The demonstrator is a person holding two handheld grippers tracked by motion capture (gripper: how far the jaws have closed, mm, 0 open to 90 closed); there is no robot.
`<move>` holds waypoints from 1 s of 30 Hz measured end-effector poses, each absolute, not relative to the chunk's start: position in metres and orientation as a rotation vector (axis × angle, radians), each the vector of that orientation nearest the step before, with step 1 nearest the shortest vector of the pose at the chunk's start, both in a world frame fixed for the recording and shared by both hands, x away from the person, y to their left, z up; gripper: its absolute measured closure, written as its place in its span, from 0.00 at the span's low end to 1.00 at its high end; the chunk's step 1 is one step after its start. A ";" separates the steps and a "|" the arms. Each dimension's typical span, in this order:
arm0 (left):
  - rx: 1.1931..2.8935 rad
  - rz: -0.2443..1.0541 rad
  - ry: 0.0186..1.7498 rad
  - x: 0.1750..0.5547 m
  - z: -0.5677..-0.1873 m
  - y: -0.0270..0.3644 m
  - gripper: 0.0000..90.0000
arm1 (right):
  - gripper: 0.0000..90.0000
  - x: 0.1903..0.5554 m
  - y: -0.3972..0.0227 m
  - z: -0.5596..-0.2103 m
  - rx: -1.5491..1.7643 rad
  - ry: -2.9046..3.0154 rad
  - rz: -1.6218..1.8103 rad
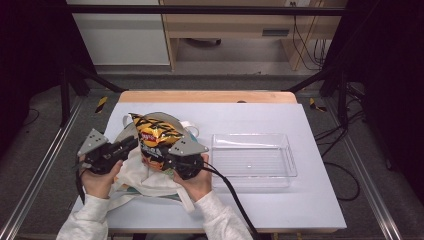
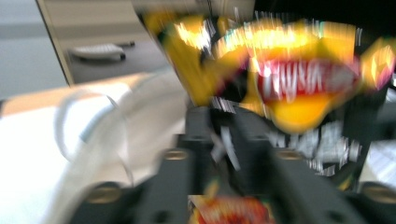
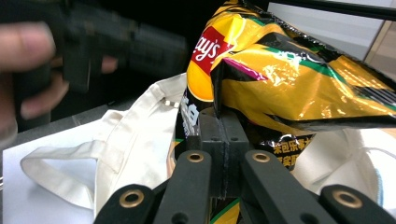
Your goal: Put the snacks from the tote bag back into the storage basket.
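- Item: yellow-and-black Lay's crisp bag (image 1: 154, 136), foil-film, puffed with air. It stands half out of the cream canvas tote bag (image 1: 142, 176), its upper part raised above the cloth.
- Landmark: the tote bag lies on the white table top (image 1: 300, 205). The clear plastic tray (image 1: 254, 161) sits just beside the tote on the person's right, nothing in it.
- Right gripper (image 3: 223, 140): jaws pressed together on a fold of the crisp bag's film, near its lower middle, directly above the tote's mouth.
- Left gripper (image 1: 131, 142): at the crisp bag's left edge, over the tote. Its own view is too smeared by blur to show whether the jaws are apart or pinching; cannot tell.
- Handling, as judged: very light, so no lifting effort. Film is slick and crinkly and may slide out of a shallow pinch. Contents are brittle, so squeezing the puffed body risks crushing them.
- Best hold, as judged: the flat sealed seam or a gathered fold of film, not the air-filled belly.
- Tote bag: soft and limp, with loose handles (image 3: 56, 156) that could snag the crisp bag as it comes clear.
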State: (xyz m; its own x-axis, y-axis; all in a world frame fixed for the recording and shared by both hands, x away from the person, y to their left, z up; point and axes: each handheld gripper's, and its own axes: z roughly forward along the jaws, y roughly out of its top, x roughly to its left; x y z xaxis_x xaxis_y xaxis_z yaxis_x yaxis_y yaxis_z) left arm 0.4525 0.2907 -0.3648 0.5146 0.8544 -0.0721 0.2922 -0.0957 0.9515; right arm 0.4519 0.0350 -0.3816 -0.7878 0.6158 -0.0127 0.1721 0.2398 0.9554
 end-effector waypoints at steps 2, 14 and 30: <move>1.601 0.657 0.988 0.454 -0.356 0.295 0.64 | 1.00 0.451 0.035 -0.381 0.711 2.140 1.566; 1.519 0.542 0.969 0.479 -0.352 0.293 0.35 | 1.00 0.445 0.034 -0.383 0.648 2.193 1.559; 1.617 0.552 0.960 0.477 -0.361 0.274 0.99 | 1.00 0.446 0.030 -0.389 0.682 2.193 1.567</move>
